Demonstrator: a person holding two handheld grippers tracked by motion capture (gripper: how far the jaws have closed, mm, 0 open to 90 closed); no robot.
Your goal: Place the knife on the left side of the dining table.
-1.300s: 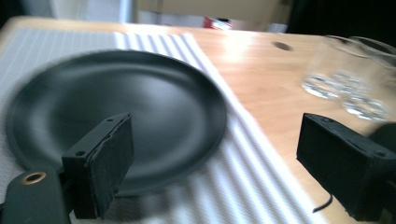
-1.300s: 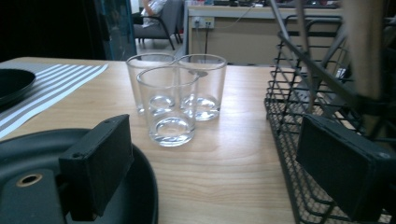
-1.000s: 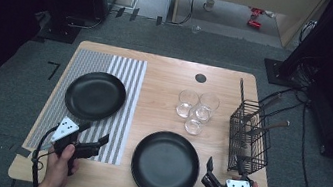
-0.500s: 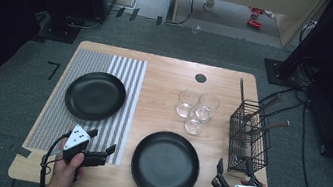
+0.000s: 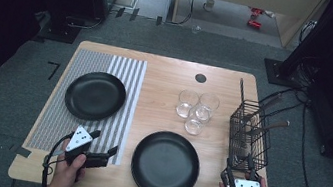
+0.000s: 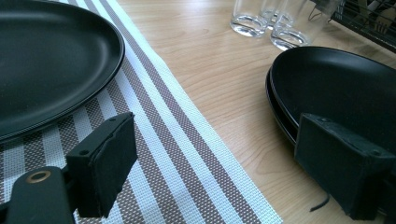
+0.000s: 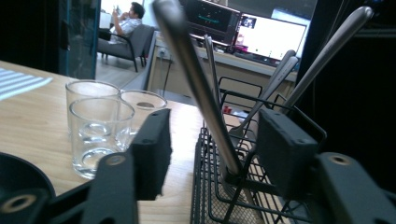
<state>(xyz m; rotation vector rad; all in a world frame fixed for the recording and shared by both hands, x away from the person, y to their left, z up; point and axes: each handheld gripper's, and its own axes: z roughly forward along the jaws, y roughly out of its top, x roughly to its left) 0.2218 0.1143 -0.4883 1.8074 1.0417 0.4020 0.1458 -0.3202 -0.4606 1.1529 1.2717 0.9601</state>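
Observation:
My left gripper (image 5: 109, 153) is open, low over the front edge of the striped mat (image 5: 127, 72), pointing right toward the front black plate (image 5: 166, 164). In the left gripper view the open jaws (image 6: 210, 140) frame bare mat (image 6: 187, 172), with one black plate (image 6: 46, 60) at left and the stacked black plates (image 6: 336, 84) at right. My right gripper (image 5: 237, 171) is open at the table's front right, just before the wire basket (image 5: 249, 134). In the right gripper view its jaws (image 7: 212, 140) stand either side of a metal utensil handle (image 7: 196, 79) in the basket (image 7: 233, 200), not touching it.
A second black plate (image 5: 96, 95) lies on the mat. Three empty glasses (image 5: 196, 111) cluster mid-table, also in the right gripper view (image 7: 98, 130). More cutlery handles (image 7: 322, 51) lean out of the basket. Cables trail off the table's right side.
Both grippers have shifted a little to the right. The left one has come nearer the front plate, the right one has moved under the basket's front end. Both stay open.

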